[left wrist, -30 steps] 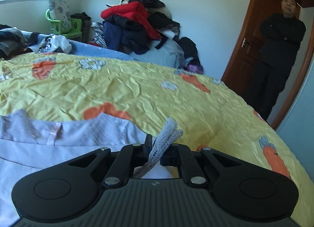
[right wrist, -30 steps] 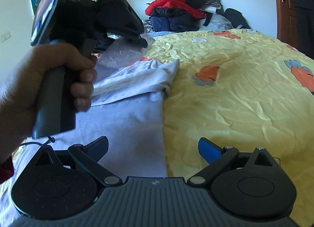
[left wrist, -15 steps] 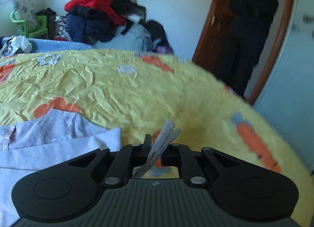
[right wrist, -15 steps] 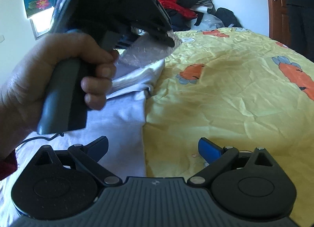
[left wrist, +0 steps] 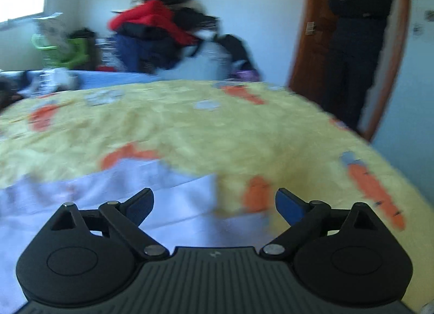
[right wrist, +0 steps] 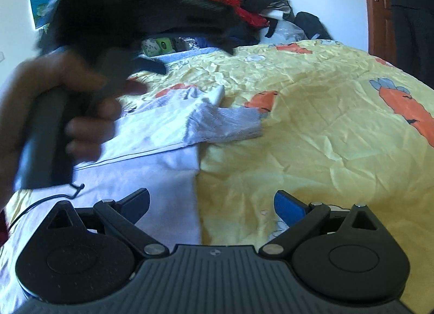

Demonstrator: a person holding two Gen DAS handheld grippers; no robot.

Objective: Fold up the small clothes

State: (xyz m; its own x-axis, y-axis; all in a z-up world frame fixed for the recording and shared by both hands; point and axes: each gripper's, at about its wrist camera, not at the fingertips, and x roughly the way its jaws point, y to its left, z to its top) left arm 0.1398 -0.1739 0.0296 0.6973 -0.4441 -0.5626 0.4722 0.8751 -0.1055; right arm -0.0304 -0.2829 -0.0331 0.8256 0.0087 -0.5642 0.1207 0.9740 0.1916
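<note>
Both tongs, left [left wrist: 214, 205] and right [right wrist: 211, 205], gape empty over the pale lilac cotton garment [right wrist: 152, 135]; one fold seems laid; next, regrip an edge.

yellow bedspread [right wrist: 312, 129] | heap of clothes [left wrist: 160, 32] beyond bed | man [left wrist: 358, 42] at wooden door [left wrist: 312, 29]

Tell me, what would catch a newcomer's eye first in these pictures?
Probably the bright yellow bedspread with orange carrot prints, filling both views. On it, at the left, lies a pale lilac garment, its lace-edged corner folded over, with both open grippers hovering near it. Behind the bed sits a heap of clothes topped with red, and a man in black stands at the door.
</note>
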